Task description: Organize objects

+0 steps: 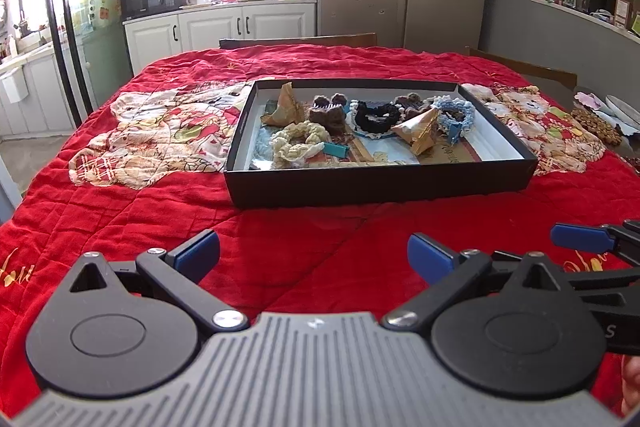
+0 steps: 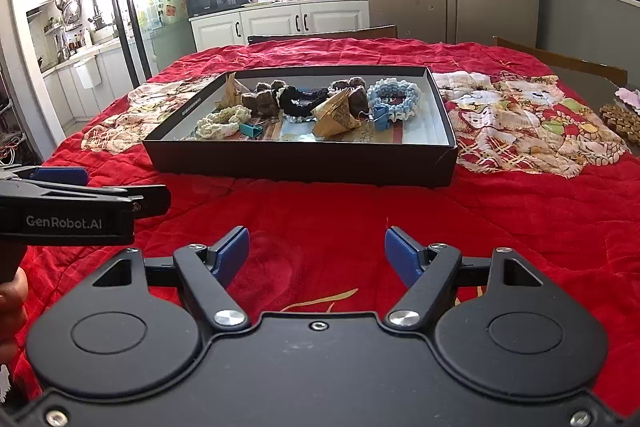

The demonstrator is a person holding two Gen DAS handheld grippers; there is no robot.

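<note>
1. A shallow black box is taken as the landmark; it lies on a red quilt spread over the table, and every task item that can be seen is held inside it.
2. Inside the box, a cream crocheted scrunchie is found near the front left, with a teal binder clip just beside it. A brown crocheted piece sits behind these, a black scrunchie near the middle, and a light blue scrunchie toward the right wall.
3. Two gold folded paper shapes are also seen in the box: one at the back left, the other in front of the black scrunchie. A blue binder clip lies against the light blue scrunchie.
4. The left gripper is held in front of the box, well short of its near wall, with fingers spread wide and nothing between them.
5. The right gripper is held likewise, in front of the box and just beside the left one, fingers spread and empty.
6. The step in hand is judged to be either the very start or the very end of the sorting; which cannot be told, since nothing lies outside the box.
7. If a pick is to follow, a reach over the near wall would be called for, with a descent onto one soft item well clear of its neighbours.
</note>
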